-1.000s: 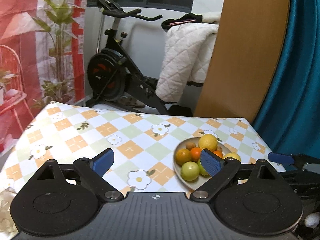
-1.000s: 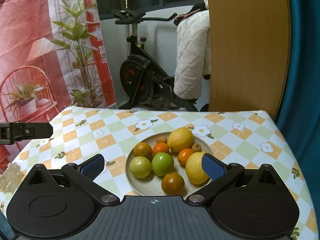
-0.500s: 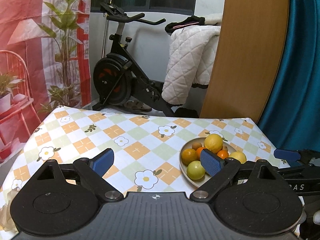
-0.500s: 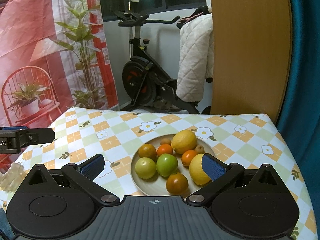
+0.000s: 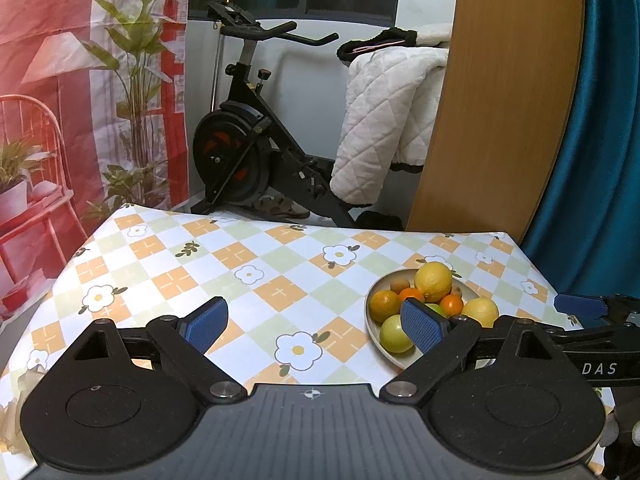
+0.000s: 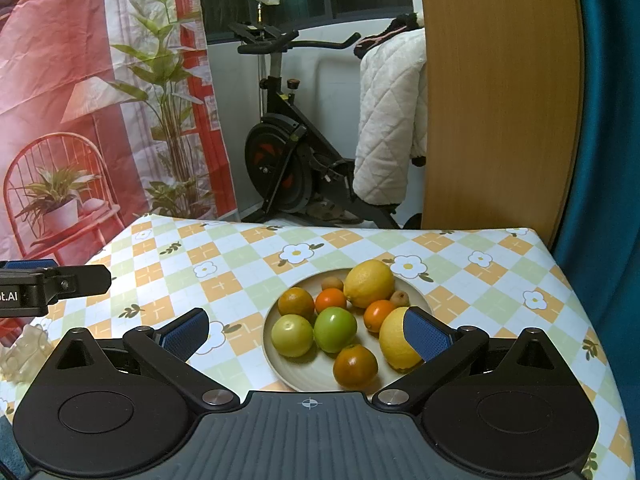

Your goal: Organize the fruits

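1. Presently, my right gripper (image 6: 306,332) is spread wide with nothing between its blue pads, held low at the near edge of the table (image 6: 240,264). My left gripper (image 5: 314,324) is likewise wide apart and empty, over the tablecloth to the left of the plate.

2. Change noted: across the last second both views have drawn back and risen a little. The plate (image 6: 280,364) now sits lower and smaller between my right fingers, and more of the far room shows. I read this as both claws backing off, not closing in.

3. Position of the fruit: all of it lies on the plate, on the right half of the table. Nearest is a dark orange (image 6: 355,365). Beside it are a large lemon (image 6: 396,340), partly behind my right pad, a green apple (image 6: 335,329) and a yellow-green apple (image 6: 292,335). Farther back are more oranges, a second lemon (image 6: 369,283) and two small brown fruits. I see no fruit loose on the cloth.

4. Judgement: fruit gathered on one plate, with both claws empty and pulled back, fits a finished gathering. It equally fits a full plate waiting to be sorted out.

5. Beyond the far table edge stand an exercise bike (image 6: 288,168) and a wooden panel (image 6: 500,100).
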